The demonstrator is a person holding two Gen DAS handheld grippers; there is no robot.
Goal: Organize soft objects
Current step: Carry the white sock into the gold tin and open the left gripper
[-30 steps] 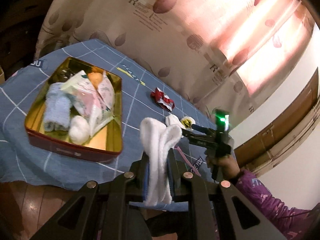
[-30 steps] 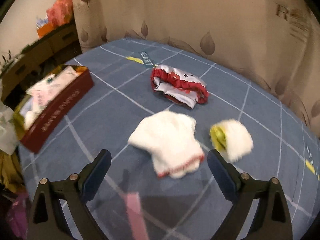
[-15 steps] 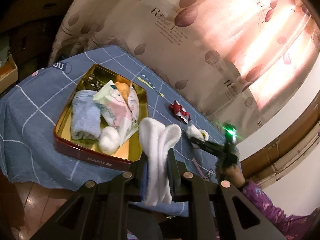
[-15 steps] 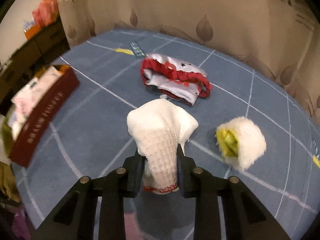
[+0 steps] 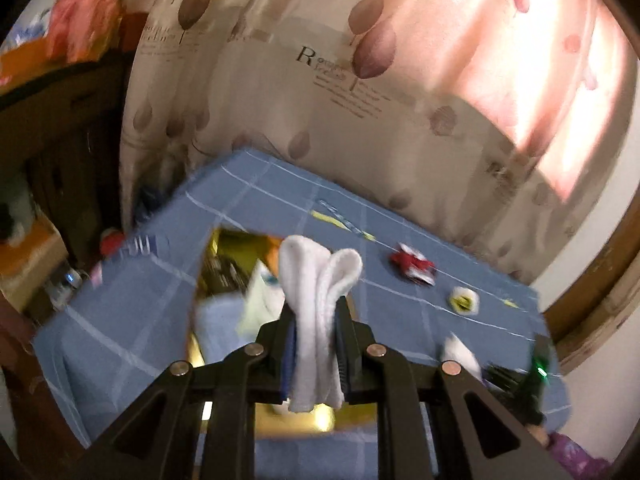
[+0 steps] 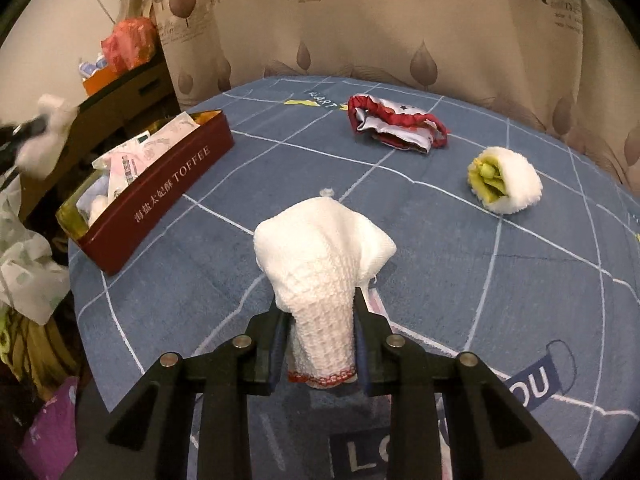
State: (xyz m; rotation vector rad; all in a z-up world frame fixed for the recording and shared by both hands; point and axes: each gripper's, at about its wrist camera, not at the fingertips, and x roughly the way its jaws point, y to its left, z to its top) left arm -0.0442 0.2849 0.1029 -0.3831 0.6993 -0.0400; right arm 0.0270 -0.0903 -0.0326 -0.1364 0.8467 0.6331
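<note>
My left gripper (image 5: pixel 316 320) is shut on a folded white sock (image 5: pixel 320 280) and hangs over the open red toffee tin (image 5: pixel 208 256). The tin holds a blue towel (image 5: pixel 216 320) and a pale packet (image 5: pixel 260 296). My right gripper (image 6: pixel 322 344) is shut on a white waffle cloth (image 6: pixel 324 264), held just above the blue tablecloth (image 6: pixel 460 280). On that cloth lie a red-trimmed fabric piece (image 6: pixel 396 124) and a white roll with a yellow-green core (image 6: pixel 504 184). The tin (image 6: pixel 160 196) stands to the left in the right wrist view.
A leaf-print curtain (image 6: pixel 360 20) hangs close behind the table. Left of the table are cardboard boxes (image 6: pixel 120 92), a white plastic bag (image 6: pixel 28 276) and a purple bag (image 6: pixel 52 432) on the floor. The table's left edge runs just past the tin.
The right gripper went from wide open to shut on the white waffle cloth and raised it off the table. The left gripper carried the sock over the tin.
</note>
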